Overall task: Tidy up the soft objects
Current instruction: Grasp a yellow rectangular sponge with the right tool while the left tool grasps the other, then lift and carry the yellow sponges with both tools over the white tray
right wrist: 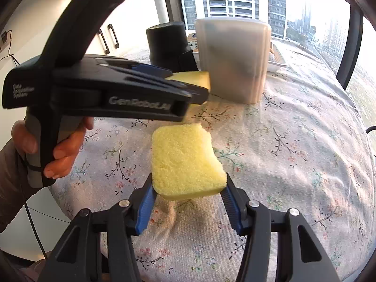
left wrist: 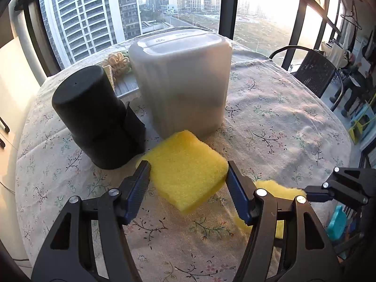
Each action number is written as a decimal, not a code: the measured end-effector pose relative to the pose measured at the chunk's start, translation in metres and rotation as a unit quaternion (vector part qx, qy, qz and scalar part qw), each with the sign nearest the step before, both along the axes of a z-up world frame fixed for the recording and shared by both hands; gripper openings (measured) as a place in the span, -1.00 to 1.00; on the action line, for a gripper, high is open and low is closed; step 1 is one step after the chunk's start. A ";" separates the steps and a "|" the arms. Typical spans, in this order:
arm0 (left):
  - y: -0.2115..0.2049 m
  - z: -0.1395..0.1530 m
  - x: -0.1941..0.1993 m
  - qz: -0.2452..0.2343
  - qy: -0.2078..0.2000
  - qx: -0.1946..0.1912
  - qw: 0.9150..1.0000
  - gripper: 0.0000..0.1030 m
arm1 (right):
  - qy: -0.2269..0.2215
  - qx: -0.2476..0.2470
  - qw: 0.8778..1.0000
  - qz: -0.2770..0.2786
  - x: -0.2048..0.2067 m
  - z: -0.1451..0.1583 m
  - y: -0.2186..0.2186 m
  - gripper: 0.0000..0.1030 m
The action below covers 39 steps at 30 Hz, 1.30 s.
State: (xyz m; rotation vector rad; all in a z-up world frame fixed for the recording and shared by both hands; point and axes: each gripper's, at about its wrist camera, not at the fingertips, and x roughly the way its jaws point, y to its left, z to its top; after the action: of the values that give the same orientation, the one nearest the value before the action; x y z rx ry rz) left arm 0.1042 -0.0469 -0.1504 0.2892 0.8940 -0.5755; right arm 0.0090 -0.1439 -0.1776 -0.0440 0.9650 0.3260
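Two yellow sponges are in play. My left gripper (left wrist: 188, 168) is shut on one yellow sponge (left wrist: 185, 150), its blue pads pressing both sides, and holds it tilted above the floral tablecloth (left wrist: 270, 122). In the right wrist view the same gripper (right wrist: 197, 83) comes in from the left in a person's hand (right wrist: 63, 155), with that sponge (right wrist: 195, 76) near the white container. My right gripper (right wrist: 188, 179) is shut on the second yellow sponge (right wrist: 183, 155), pinching its near end. The left wrist view shows that second sponge (left wrist: 275, 188) at the lower right.
A tall frosted white container (left wrist: 183, 82) stands at the table's middle, and a black cylinder (left wrist: 94, 117) stands to its left. Behind them lies a cream knitted item (left wrist: 118, 64) on a tray. A black chair (left wrist: 315, 70) is past the table's far right edge.
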 end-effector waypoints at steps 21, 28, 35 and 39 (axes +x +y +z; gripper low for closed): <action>0.097 0.005 0.007 0.111 -0.009 0.013 0.994 0.21 | -0.002 -0.049 0.994 -0.101 0.042 0.034 -0.100 0.09; 0.127 0.006 0.030 0.156 -0.008 0.007 0.988 0.21 | 0.016 -0.040 0.991 -0.126 0.081 0.034 -0.123 0.09; 0.156 -0.002 0.065 0.205 0.006 -0.006 0.979 0.21 | 0.041 -0.019 0.989 -0.144 0.124 0.030 -0.145 0.09; 0.172 -0.002 0.095 0.234 0.013 -0.014 0.972 0.21 | 0.049 -0.023 0.988 -0.148 0.151 0.029 -0.153 0.09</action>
State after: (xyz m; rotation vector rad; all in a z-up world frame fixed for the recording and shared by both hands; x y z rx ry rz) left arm 0.1991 0.1255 -0.1521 0.0381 0.9390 -0.1536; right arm 0.1603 -0.2968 -0.1488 0.0737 1.0606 0.0325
